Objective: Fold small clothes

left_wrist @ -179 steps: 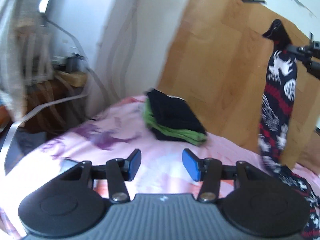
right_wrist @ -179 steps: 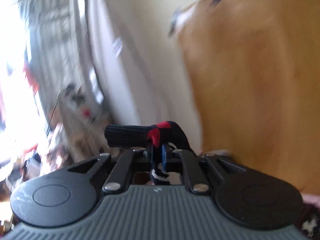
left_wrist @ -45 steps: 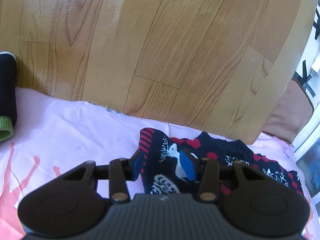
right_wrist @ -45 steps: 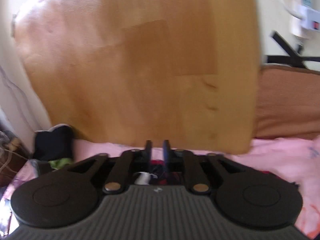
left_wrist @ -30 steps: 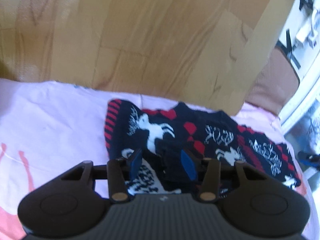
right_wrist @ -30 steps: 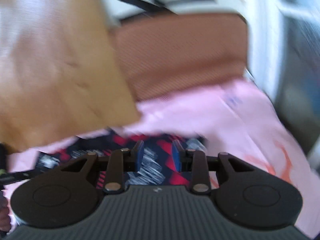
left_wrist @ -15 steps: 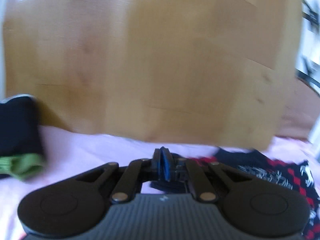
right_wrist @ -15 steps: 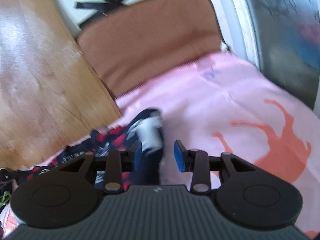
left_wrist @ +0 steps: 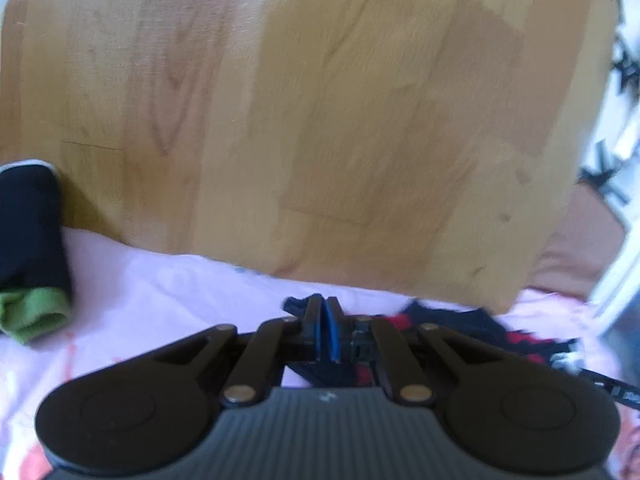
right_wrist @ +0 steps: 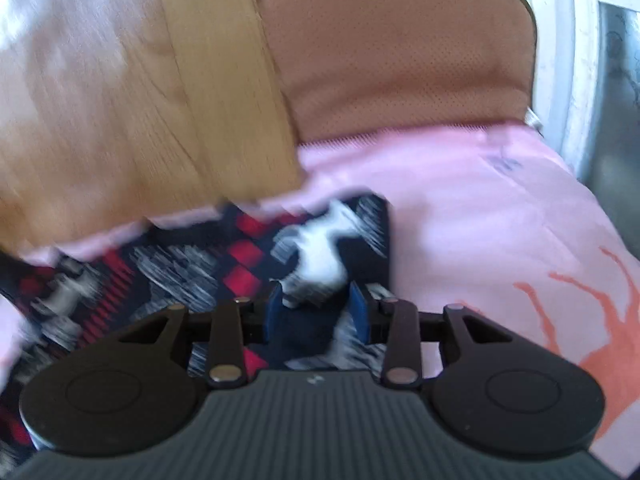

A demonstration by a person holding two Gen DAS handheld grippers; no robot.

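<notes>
A navy knit garment (right_wrist: 248, 252) with white reindeer and red diamonds lies stretched on the pink sheet (right_wrist: 480, 200). My right gripper (right_wrist: 316, 308) is low over its right end, jaws apart, with a dark fold of the knit between the blue pads (right_wrist: 274, 314). I cannot see the pads pressing on it. In the left wrist view, my left gripper (left_wrist: 322, 312) is shut on the garment's other end. Dark cloth pokes out beside and under its tips. The rest of the garment (left_wrist: 460, 318) trails off to the right on the sheet (left_wrist: 160, 288).
A wood-pattern board (left_wrist: 320, 120) stands upright along the bed's far side. A folded stack of dark and green clothes (left_wrist: 28, 240) sits at the far left against it. A brown cushion (right_wrist: 400, 60) and a white window frame (right_wrist: 560, 60) close off the right end.
My left gripper shut on the garment's end and rose with it. My right gripper moved along the bed and now has the garment's other end between its jaws.
</notes>
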